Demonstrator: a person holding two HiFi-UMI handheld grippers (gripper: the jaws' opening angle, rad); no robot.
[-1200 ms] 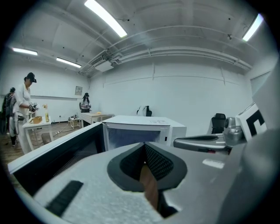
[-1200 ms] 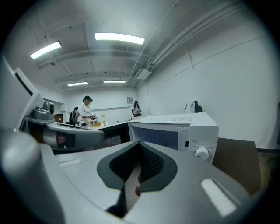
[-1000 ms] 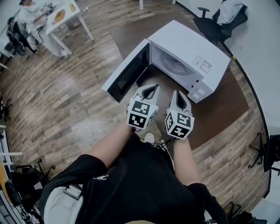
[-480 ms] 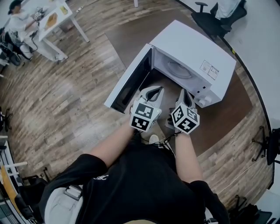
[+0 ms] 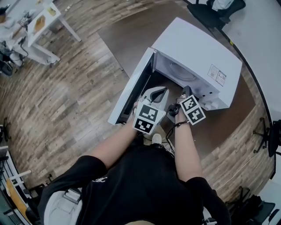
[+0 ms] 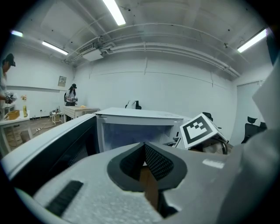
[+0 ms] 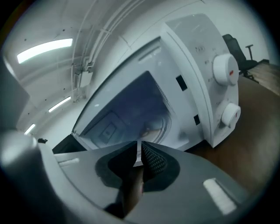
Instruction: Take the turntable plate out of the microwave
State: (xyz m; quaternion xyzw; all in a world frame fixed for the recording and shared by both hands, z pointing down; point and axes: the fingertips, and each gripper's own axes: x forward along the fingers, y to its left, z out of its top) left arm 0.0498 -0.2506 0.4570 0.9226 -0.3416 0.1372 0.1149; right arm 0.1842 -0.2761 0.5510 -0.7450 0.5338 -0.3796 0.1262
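The white microwave [image 5: 197, 48] stands on a brown table with its door [image 5: 131, 90] swung open to the left. Inside the cavity lies the glass turntable plate [image 5: 179, 70], whose curved rim [image 7: 161, 124] shows in the right gripper view. My left gripper [image 5: 157, 93] is shut and empty at the cavity's front, between the door and the opening. My right gripper [image 5: 186, 91] is beside it near the control panel, rolled over, its jaws opening by a narrow gap with nothing between them. The left gripper [image 6: 144, 146] faces the cavity; the right gripper [image 7: 139, 146] points at the plate.
Two control knobs [image 7: 226, 70] sit on the microwave's right front. The brown table [image 5: 127, 39] extends behind and right of the microwave. Office chairs [image 5: 206, 13] stand at the top right and a white desk [image 5: 39, 22] at the top left on the wood floor.
Both grippers have moved forward and down to the microwave's opening. The right gripper has rolled, so its marker cube now shows a different face.
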